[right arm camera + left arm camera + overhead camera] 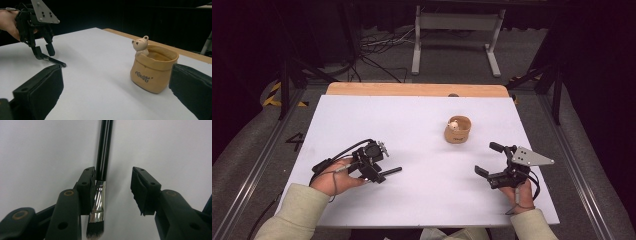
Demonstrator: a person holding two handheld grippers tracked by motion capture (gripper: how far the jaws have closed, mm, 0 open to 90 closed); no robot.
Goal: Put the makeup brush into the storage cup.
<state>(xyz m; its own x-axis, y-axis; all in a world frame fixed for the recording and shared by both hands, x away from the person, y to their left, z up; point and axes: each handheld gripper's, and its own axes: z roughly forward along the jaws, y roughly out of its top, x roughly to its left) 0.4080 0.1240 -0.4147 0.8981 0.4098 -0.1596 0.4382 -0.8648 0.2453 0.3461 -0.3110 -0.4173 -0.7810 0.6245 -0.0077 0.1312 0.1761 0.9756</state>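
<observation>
The left claw (379, 170) rests on the white worktop (422, 200) over a black brush (390, 171). The right claw (488, 159) stands well apart, near a tan pot (457, 129).

One brush (103, 157) lies near the table's (422, 125) left edge. One tan pot (457, 130) with one bear figure (453, 125) stands toward the far right. Two grippers: left gripper (384, 172), right gripper (489, 160).

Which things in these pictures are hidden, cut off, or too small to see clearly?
- Brush: in the left gripper view the top edge cuts off its handle; in the high view the left gripper covers the bristles.
- Pouch: its inside is hidden by its own wall in the right gripper view, and is too small in the high view.
- Right gripper: its jaw tips are too small in the high view.
</observation>
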